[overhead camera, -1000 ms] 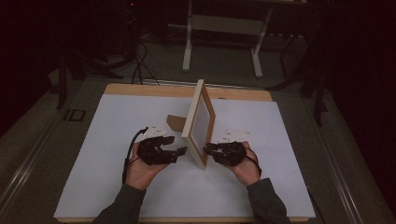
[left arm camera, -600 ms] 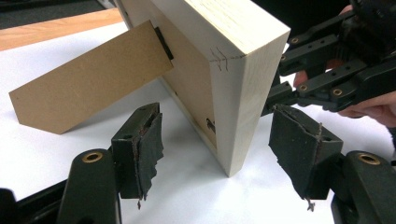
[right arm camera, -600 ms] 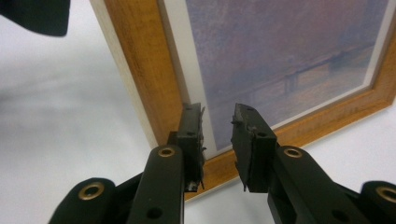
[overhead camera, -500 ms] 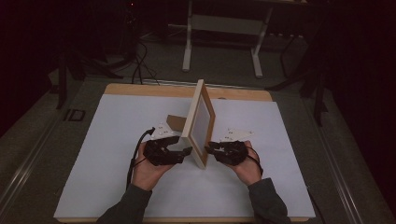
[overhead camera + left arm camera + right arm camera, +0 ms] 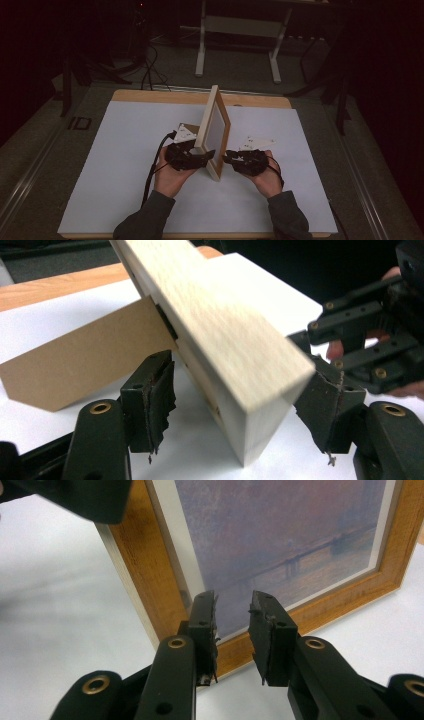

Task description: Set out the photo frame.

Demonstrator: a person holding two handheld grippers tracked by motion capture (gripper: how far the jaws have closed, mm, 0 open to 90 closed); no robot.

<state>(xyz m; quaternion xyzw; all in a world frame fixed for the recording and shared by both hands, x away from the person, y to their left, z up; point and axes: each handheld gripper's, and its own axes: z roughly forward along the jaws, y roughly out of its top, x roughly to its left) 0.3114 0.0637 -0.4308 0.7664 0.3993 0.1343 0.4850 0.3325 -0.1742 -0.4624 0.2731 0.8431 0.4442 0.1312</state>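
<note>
Left gripper (image 5: 202,156) has slid in: jaws spread, straddling the upright picture frame's (image 5: 215,131) near edge, pads clear. Right gripper (image 5: 231,157) faces its front, jaws parted, empty.

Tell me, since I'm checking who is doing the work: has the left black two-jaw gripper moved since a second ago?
Yes. The left black two-jaw gripper has slid rightward to the upright wooden picture frame, whose near corner now sits between its jaws.
</note>
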